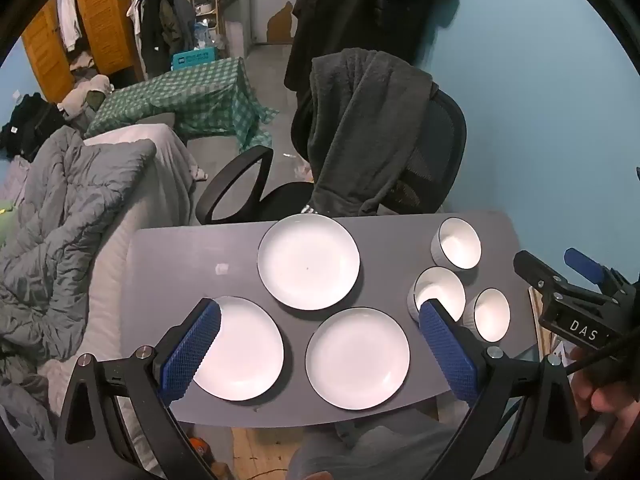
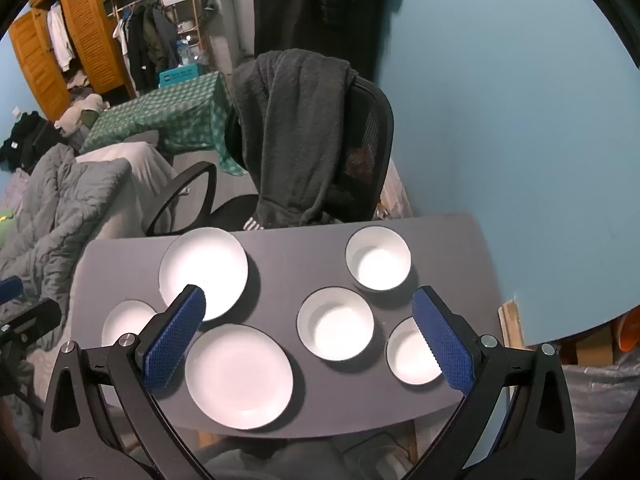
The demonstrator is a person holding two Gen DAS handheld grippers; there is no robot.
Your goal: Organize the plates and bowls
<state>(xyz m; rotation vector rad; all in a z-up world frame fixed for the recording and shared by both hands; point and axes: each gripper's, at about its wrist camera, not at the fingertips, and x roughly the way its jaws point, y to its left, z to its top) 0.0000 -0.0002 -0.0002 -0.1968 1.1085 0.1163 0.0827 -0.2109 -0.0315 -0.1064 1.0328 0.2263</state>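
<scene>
On the grey table (image 1: 168,248) three white plates (image 1: 308,266) lie flat, rims up, round and so with no long axis: one at twelve o'clock, two nearer at seven and five. Three white bowls (image 2: 335,329) stand upright, mouths up, in a cluster at three o'clock, apart from one another. The left tongs (image 1: 318,354) and the right tongs (image 2: 310,336) hover above, spread wide, pinching nothing. A chair (image 1: 432,148) draped with dark cloth stands beyond.

Both wrist views look steeply down (shared table (image 1: 180,248)).
</scene>
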